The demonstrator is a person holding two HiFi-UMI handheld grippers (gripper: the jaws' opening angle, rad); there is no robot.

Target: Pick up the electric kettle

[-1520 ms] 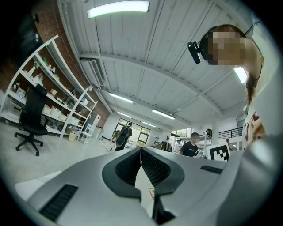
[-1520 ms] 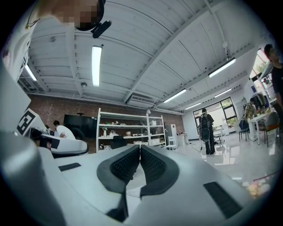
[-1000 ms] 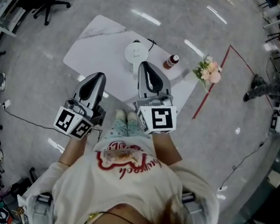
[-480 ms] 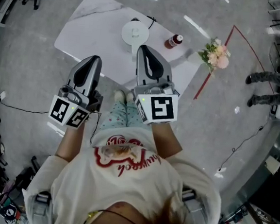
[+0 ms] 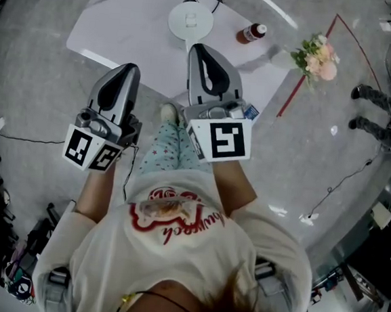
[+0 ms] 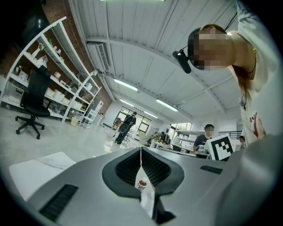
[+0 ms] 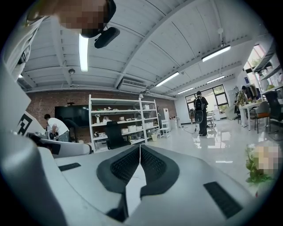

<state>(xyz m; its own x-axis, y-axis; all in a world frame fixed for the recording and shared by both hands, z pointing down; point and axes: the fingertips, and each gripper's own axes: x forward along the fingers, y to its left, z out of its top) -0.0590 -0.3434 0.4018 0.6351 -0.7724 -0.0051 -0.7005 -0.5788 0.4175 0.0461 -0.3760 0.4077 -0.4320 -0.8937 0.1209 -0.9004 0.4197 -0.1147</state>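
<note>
While your left gripper [image 5: 125, 68] and right gripper [image 5: 197, 47] sit closed, empty, the white round electric kettle [image 5: 191, 20] stands upright | long axis vertical | spout heading unclear.

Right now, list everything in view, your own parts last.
table: one, white, ahead on the grey floor
electric kettle: one, white, on the table's far side
bottle: one, red and white, on the table right of the kettle
flowers: one bunch, pink and green, by the table's right corner
floor line: one, red, right of the table
cable: one, black, on the floor at left
office chair: one, black, by the shelves
shelving: one unit, white, against the brick wall
bystander's legs: two, dark, far right
left gripper: one, grey, jaws together, empty
right gripper: one, grey, jaws together, empty
</note>
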